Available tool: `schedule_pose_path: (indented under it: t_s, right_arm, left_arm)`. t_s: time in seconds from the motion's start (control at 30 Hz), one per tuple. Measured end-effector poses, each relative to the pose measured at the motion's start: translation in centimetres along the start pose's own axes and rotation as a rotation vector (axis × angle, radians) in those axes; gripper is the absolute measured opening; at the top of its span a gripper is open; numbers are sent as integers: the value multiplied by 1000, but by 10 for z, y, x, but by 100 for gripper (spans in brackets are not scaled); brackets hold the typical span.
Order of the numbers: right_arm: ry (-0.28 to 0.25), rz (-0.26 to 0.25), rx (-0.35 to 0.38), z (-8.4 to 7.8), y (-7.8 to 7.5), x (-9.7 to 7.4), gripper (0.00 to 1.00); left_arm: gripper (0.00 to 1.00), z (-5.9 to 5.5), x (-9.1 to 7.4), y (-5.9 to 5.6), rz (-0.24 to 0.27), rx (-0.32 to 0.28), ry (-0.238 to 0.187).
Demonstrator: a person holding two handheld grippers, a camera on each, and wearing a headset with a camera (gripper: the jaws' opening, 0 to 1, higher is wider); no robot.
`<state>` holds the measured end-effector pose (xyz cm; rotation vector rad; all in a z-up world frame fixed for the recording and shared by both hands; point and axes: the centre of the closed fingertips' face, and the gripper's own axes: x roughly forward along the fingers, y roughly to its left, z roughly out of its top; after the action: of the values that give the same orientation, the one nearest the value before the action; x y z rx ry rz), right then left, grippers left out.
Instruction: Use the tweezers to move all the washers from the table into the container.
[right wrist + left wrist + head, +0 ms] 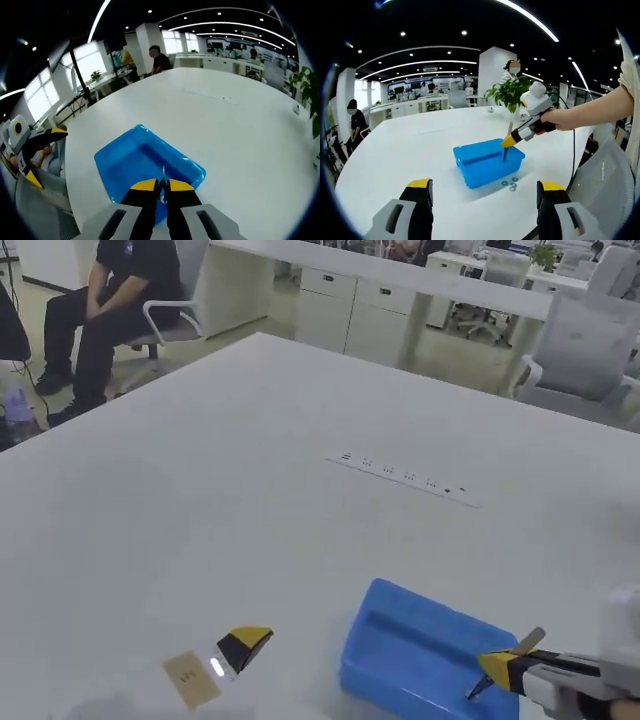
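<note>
A blue container sits on the white table near its front edge. My right gripper hovers over the container's right end, shut on thin metal tweezers that point down into the tray. In the left gripper view the tweezers reach inside the container. A small cluster of washers lies on the table just in front of it. My left gripper stands wide open with nothing between its jaws, and one of its fingertips lies left of the container.
A flush power strip runs across the middle of the table. A person sits on a chair beyond the far left corner. White chairs stand at the right. A potted plant stands behind the container.
</note>
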<state>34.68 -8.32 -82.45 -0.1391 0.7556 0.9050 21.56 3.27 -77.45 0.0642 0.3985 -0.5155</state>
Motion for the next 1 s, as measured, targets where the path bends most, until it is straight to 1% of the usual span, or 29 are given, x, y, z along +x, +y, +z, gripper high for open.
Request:
schedule_pose_path:
  t_s: [0.07,0.17,0.3,0.37,0.47,0.57,0.6,0.63,0.73,0.83,0.87,0.97,1.0]
  right_arm:
    - [-2,-2,1,0,0,0,3]
    - [-5,9,1,1,3,-1,4]
    - [-9,4,-39,3,4,-4,4]
    - [-7,4,-36,3,4,-6,4]
    - [-31,15,-20,8,9,-12,3]
    - [-74,31,-33,20,24,-25,3]
    - [-91,39,-43,25,31,-30,3]
    - [-97,47,-46,27,35,-34,3]
    - [-135,74,-46,35,50,-44,3]
    - [-151,92,-45,36,62,-49,3]
    - [-153,95,-44,36,63,-50,3]
    - [-152,125,-49,32,76,-51,3]
    - [-148,137,-62,29,81,-50,3]
  left_arm:
    - [87,0,0,0,-1,0,0]
    - [87,0,0,-1,-4,-2,-2]
    - [87,0,0,-1,-4,1,-1]
    - [86,-1,0,0,-5,1,1]
    - [86,-1,0,0,-4,0,4]
    - [86,-1,-1,-1,-7,-2,3]
    - [86,0,-1,-1,-6,-2,-4]
    - [86,0,-1,-1,-6,-2,-4]
    - [86,-1,-1,-1,-10,-2,0]
    - [86,0,0,-3,-18,4,1]
    - [86,-1,0,-3,-19,4,4]
    - [86,-1,0,-3,-21,6,9]
    - [86,-1,0,-3,-21,7,8]
